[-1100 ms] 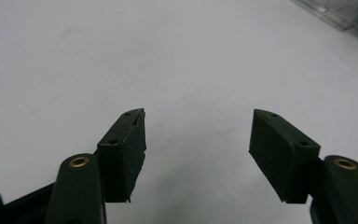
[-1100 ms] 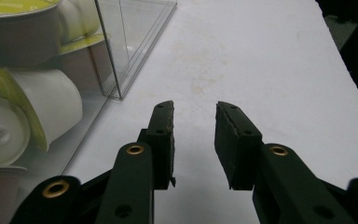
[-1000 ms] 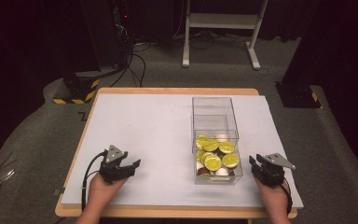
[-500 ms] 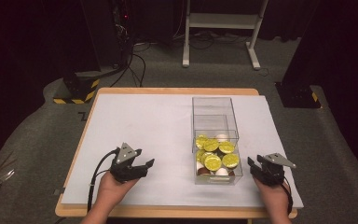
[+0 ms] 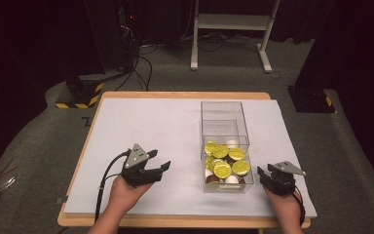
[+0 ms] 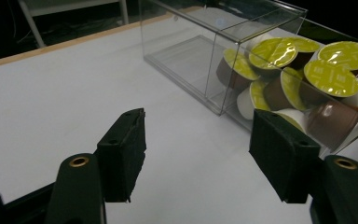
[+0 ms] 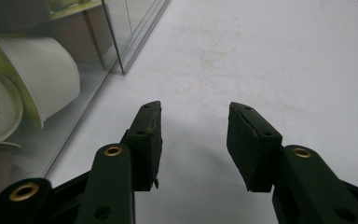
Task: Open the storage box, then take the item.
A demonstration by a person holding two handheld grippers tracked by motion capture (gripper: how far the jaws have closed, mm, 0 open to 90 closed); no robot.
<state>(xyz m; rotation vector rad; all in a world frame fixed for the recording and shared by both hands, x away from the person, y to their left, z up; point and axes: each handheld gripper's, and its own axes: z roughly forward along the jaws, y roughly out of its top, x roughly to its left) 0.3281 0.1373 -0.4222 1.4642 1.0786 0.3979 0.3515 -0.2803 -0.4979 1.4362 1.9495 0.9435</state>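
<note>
Just right of the left claw (image 5: 159,168), apart: capsule box (image 5: 224,141).

Black jaws, brass-ringed screw holes, black cables.

Left gripper (image 5: 161,168) hovers over the white table cover (image 5: 151,122), jaws spread with nothing between them, pointing across at the clear plastic box (image 5: 224,146) just off to its right. That box sits between the two tools, its near end heaped with yellow-lidded coffee capsules (image 5: 222,168). Right gripper (image 5: 262,176) rests close beside the box's near right corner, its jaws having just been opening, nothing between them.
</note>
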